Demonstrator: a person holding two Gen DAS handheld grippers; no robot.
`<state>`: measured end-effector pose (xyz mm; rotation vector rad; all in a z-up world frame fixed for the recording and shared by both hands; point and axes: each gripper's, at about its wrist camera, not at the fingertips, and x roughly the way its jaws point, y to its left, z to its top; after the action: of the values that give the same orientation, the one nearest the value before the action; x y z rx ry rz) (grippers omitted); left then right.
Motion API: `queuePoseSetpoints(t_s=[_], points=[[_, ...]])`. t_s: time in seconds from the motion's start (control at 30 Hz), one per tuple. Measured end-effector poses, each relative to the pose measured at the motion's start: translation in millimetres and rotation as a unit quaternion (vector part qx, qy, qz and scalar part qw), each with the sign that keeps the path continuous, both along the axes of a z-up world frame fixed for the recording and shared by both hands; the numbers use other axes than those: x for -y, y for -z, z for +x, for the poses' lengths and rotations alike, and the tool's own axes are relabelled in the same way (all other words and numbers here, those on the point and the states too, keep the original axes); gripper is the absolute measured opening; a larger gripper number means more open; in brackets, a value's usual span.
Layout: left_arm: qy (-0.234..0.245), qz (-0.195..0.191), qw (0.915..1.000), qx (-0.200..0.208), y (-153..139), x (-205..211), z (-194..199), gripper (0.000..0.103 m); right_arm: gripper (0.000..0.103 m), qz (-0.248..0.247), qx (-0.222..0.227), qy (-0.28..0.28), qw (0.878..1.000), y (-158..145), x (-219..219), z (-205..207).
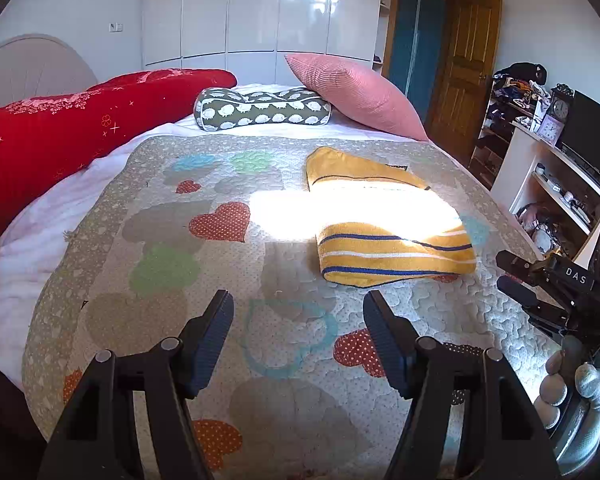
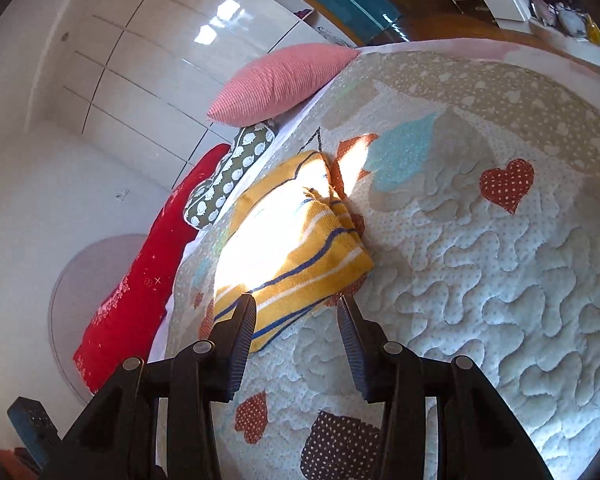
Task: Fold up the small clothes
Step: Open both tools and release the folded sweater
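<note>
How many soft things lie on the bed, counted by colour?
Red: 1, the red cushion
Green: 1, the green pillow
Pink: 1, the pink pillow
Yellow: 1, the folded garment
Total: 4

both wrist views face bed [image 1: 100, 248] closely; right view rolled.

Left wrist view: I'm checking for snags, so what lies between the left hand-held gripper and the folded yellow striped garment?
Only bare quilted patchwork bedspread lies between the left hand-held gripper and the folded yellow striped garment; the left wrist view shows it.
</note>
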<state>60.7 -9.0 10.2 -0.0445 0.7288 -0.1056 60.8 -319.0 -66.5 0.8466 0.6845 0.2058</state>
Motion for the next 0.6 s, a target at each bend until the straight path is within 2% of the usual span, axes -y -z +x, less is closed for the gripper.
queuePoseSetpoints(t_s=[0.2,0.37,0.5,0.6], points=[[0.002,0.013,0.9998,0.013,-6,3,-11,0.068,0.050,-0.024,0.002,-0.016,1.000,-8,-19,-16],[0.014,0.004,0.9998,-0.013,6,4,-3,0.069,0.051,-0.053,-0.015,-0.022,0.998,3,-28,-14],[0.030,-0.039,0.9979,-0.043,11,-13,21,0.069,0.051,-0.037,-0.027,-0.028,0.999,11,-24,-5],[0.034,-0.080,0.9937,-0.071,14,-32,59,0.072,0.053,-0.054,-0.023,-0.030,0.998,4,-13,14]])
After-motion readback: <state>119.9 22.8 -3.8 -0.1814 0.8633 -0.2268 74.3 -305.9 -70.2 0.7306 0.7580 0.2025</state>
